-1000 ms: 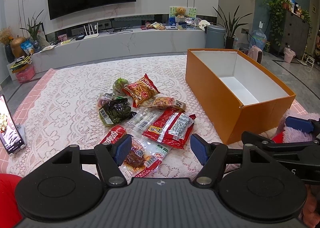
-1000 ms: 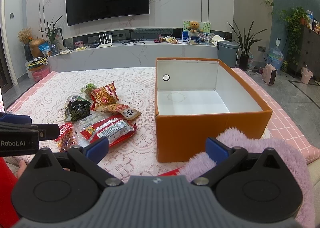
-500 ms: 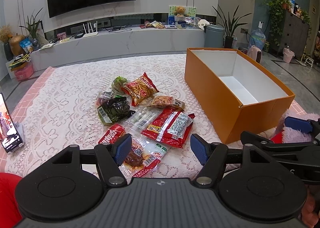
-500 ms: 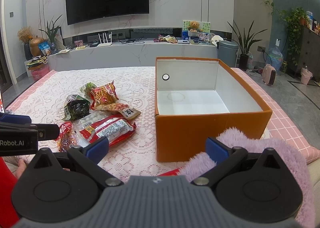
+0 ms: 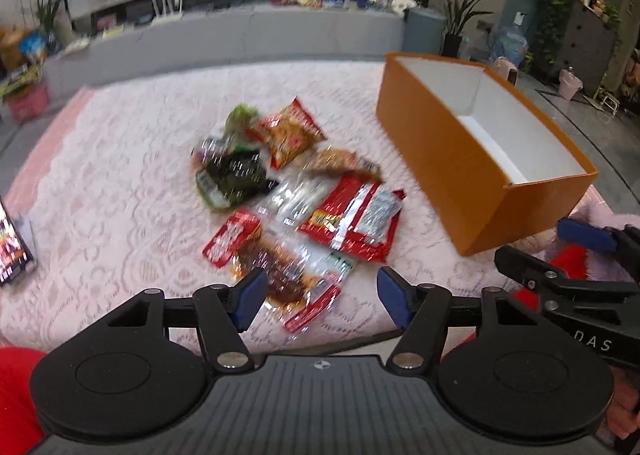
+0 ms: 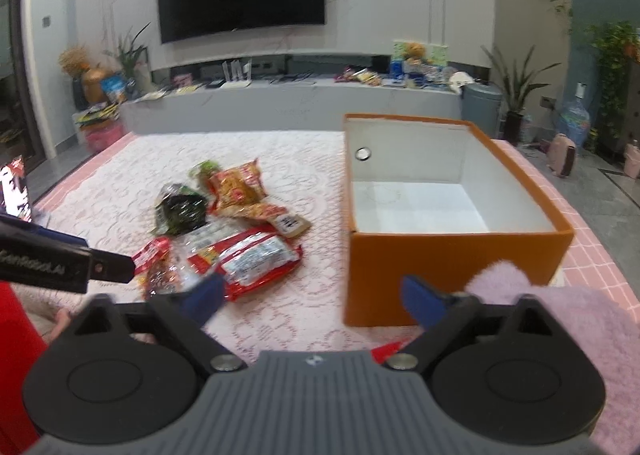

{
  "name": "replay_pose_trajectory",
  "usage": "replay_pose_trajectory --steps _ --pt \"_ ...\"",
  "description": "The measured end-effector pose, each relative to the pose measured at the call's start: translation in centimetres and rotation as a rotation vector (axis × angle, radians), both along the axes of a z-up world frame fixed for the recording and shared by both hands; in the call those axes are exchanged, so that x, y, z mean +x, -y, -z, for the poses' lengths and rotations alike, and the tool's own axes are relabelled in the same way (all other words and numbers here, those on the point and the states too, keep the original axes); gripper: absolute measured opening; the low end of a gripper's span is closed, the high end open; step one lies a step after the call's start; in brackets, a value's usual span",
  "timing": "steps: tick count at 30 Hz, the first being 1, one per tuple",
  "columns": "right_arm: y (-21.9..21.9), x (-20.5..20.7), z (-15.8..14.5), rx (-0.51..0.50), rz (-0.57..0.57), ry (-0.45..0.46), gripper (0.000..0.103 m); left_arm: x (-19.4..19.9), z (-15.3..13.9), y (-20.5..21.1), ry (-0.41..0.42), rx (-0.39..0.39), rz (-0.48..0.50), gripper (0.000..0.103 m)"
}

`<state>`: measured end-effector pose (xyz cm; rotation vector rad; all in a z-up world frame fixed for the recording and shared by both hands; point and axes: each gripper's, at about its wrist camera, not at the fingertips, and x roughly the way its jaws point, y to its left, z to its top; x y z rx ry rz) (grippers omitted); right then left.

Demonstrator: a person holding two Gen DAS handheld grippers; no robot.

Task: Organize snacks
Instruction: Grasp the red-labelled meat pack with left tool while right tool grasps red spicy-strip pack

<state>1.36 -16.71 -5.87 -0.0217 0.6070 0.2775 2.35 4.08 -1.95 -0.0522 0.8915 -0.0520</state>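
Snacks lie heaped on the lace cloth, left of the orange box. Left gripper hangs over the nearest packet, jaws apart and closing, nothing clamped. Right gripper sits nearer the box, jaws closing, empty.

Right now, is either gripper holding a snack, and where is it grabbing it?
No. The left gripper and right gripper are both closing on nothing; the snacks all lie on the tablecloth.

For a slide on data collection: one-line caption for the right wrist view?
Right gripper, empty and closing, faces an empty orange box beside a snack pile on a lace cloth.
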Motion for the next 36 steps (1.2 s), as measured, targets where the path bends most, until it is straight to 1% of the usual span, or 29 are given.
replay_pose_trajectory --steps 1,3,4,7,10,13,15,17,19,24,28,30,33,36 --pt "-0.4 0.2 0.1 -0.004 -0.016 -0.015 0.074 0.2 0.3 -0.6 -0.015 -0.012 -0.019 0.075" --pt "-1.0 0.5 0.3 0.007 -0.049 -0.049 0.073 0.9 0.8 -1.7 -0.046 -0.032 -0.073 0.075" --pt "-1.5 0.7 0.4 0.016 -0.064 -0.062 0.069 1.2 1.1 -2.1 -0.056 -0.039 -0.098 0.075" --pt "-3.0 1.4 0.9 0.022 -0.110 -0.096 0.061 2.1 1.9 -3.3 -0.079 -0.080 -0.146 0.075" --pt "-4.3 2.6 1.5 0.045 -0.109 -0.134 0.058 3.3 2.8 -4.4 -0.109 -0.125 -0.202 0.075" --pt "-5.1 4.3 2.0 0.081 -0.064 -0.186 0.057 4.6 3.8 -5.5 -0.132 -0.186 -0.260 0.075" --pt "-5.5 5.4 2.3 0.130 -0.031 -0.225 0.057 5.4 4.6 -6.2 -0.142 -0.216 -0.297 0.075" --pt "-6.0 6.7 2.9 0.176 0.008 -0.262 0.062 6.2 5.2 -6.6 -0.155 -0.240 -0.321 0.075" --pt "-6.3 7.8 3.7 0.209 0.051 -0.289 0.070 6.8 5.9 -7.0 -0.167 -0.266 -0.338 0.075" --pt "-6.8 10.2 5.0 0.239 0.143 -0.319 0.072 8.1 7.4 -7.0 -0.188 -0.274 -0.347 0.075" --pt "-6.2 11.4 5.9 0.333 0.179 -0.326 0.072 8.8 8.2 -6.6 -0.192 -0.257 -0.312 0.075" --pt "-6.1 12.0 6.4 0.352 0.194 -0.337 0.072 9.2 8.6 -6.3 -0.197 -0.251 -0.296 0.075" --pt "-5.8 12.8 7.3 0.383 0.209 -0.377 0.072 9.5 8.7 -5.5 -0.163 -0.200 -0.251 0.075" --pt "-5.6 13.3 7.8 0.414 0.227 -0.388 0.072 9.7 8.7 -5.0 -0.129 -0.147 -0.187 0.076"
